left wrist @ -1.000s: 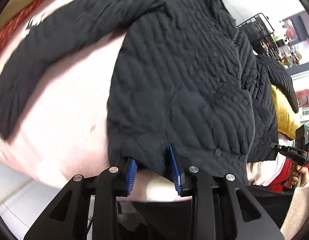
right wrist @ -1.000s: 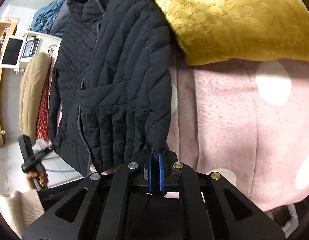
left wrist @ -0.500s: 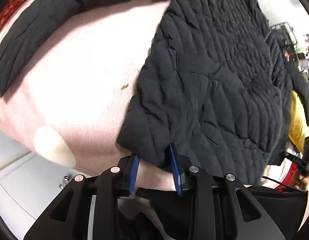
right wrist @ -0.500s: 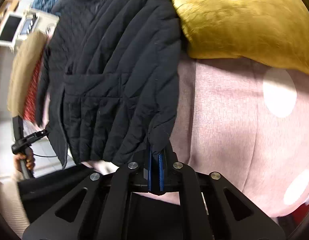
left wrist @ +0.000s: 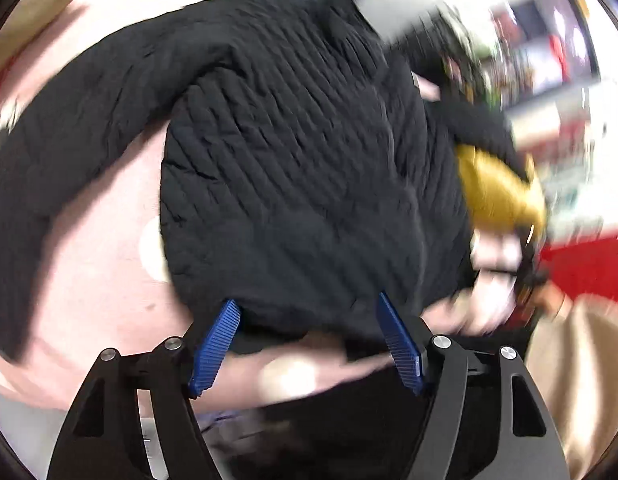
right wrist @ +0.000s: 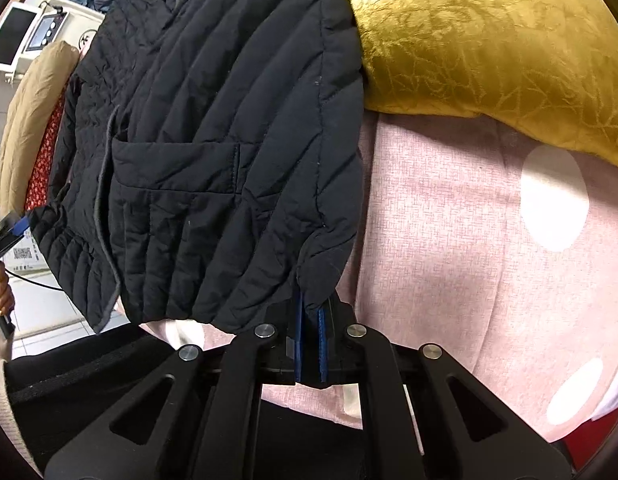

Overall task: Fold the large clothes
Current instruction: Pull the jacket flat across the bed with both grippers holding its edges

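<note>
A black quilted jacket point(left wrist: 301, 168) lies spread on a pink bed cover point(left wrist: 101, 272) with white dots. In the left wrist view my left gripper point(left wrist: 309, 312) is open, its blue pads wide apart on either side of the jacket's hem, which lies between them unpinched. The jacket's sleeve point(left wrist: 69, 136) stretches to the left. In the right wrist view my right gripper point(right wrist: 311, 312) is shut on the jacket's point(right wrist: 213, 152) lower hem corner. A patch pocket point(right wrist: 177, 168) faces up.
A mustard-yellow cushion point(right wrist: 489, 48) lies on the bed right of the jacket, also in the left wrist view point(left wrist: 497, 196). A beige pillow point(right wrist: 33, 120) and red patterned cloth point(right wrist: 45, 152) sit at the far left. The pink cover point(right wrist: 449, 240) spreads right of my right gripper.
My left gripper has opened wide and let go of the hem. The left view has swung and is blurred. My right gripper keeps its hold on the hem corner.
</note>
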`<action>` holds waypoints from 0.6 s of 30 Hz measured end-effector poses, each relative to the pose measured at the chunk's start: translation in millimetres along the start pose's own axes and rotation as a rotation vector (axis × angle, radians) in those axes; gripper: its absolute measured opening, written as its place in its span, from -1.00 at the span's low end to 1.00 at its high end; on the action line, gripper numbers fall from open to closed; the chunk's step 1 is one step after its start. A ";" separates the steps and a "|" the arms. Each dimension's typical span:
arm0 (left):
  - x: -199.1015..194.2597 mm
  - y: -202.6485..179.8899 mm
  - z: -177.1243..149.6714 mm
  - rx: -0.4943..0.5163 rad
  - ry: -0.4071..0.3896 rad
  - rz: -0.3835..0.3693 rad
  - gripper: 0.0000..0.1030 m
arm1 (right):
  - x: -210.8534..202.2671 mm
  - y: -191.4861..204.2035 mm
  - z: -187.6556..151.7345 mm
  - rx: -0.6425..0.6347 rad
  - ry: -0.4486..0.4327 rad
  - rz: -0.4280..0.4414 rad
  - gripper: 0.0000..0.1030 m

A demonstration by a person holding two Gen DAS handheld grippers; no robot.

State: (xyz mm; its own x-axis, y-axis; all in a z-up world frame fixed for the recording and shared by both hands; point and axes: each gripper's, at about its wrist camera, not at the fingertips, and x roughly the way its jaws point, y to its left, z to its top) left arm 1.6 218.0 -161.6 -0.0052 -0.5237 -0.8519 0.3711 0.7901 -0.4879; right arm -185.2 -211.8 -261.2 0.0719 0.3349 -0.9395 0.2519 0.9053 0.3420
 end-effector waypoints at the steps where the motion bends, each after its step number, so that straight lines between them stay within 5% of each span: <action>1: -4.3 0.9 -2.9 0.018 0.021 -0.025 0.33 | 0.0 0.4 -1.5 0.004 -0.004 0.003 -0.87; 5: -30.3 25.3 -21.0 -0.033 0.041 -0.038 0.37 | -1.0 -3.8 -3.7 0.018 -0.007 -0.002 -0.87; 10: -42.1 53.6 -2.8 -0.173 -0.147 0.080 0.50 | 3.5 -1.4 -1.2 0.025 0.004 -0.029 -0.87; 18: 30.6 63.1 101.4 -0.400 -0.334 0.139 0.46 | 4.9 10.4 3.2 0.021 0.016 -0.065 -0.87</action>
State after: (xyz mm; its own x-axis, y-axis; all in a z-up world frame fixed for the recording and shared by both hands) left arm 119.0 219.5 -199.2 0.3382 -0.4266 -0.8389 -0.0361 0.8848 -0.4645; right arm -179.1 -201.5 -262.3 0.0392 0.2802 -0.9592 0.2754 0.9197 0.2799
